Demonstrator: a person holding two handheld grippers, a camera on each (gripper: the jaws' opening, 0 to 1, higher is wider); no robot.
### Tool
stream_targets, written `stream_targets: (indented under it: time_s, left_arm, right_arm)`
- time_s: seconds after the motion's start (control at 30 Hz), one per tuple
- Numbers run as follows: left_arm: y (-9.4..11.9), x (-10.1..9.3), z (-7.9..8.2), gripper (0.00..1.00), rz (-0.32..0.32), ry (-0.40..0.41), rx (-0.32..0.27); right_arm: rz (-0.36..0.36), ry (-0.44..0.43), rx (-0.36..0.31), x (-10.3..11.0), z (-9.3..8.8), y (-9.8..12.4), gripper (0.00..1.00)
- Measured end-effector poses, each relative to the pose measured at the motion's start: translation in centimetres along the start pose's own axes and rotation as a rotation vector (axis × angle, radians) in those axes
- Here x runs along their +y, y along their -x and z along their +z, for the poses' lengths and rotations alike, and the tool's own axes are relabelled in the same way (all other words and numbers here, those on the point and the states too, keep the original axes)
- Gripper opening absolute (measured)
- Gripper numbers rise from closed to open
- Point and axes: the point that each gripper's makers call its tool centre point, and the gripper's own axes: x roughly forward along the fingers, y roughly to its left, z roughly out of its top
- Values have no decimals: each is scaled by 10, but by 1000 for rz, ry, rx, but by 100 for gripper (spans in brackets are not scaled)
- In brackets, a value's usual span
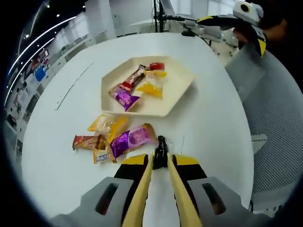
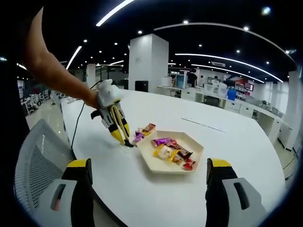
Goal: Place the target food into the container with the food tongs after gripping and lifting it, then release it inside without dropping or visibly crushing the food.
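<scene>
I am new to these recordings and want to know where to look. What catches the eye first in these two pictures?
First, the pale hexagonal tray in the middle of the white round table, holding several bright snack packets. Next, the loose pile of packets on the table beside the tray. The left gripper reaches toward that pile, its jaws closed on a small black tool.

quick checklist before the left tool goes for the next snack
1. Left tool shut on a small black piece at its tips: ok.
2. Whether that black piece is the food tongs: cannot tell.
3. Loose snack packets within reach on the white table, the purple packet nearest the tips: ok.
4. Hexagonal tray has bare space beside the packets already in it: ok.
5. Right tool open, empty, held back off the table edge: ok.
6. Path from pile to tray free of obstacles: ok.
</scene>
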Motion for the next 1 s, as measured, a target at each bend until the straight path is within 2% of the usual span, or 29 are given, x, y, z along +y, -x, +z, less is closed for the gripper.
stream_targets:
  time_s: [0.1,0.2,0.3,0.4,0.53,0.7,1.0]
  left_arm:
    - [6,-1,-1,16,1,12,-2]
    - [12,-7,-5,16,-26,25,16]
    - [18,-3,-7,17,-17,30,19]
    - [30,4,0,17,-2,70,-21]
    - [40,9,5,16,-11,100,-31]
    - [53,16,16,16,8,102,-56]
    - [78,40,44,17,61,68,-85]
  right_arm:
    - [1,0,-2,0,0,0,99]
    - [5,3,-1,1,0,0,99]
    - [6,4,0,1,0,0,99]
    - [6,6,3,1,-1,-1,99]
    - [12,10,3,3,-1,-1,99]
    - [10,12,1,2,0,-1,99]
    - [13,11,-1,3,0,-1,99]
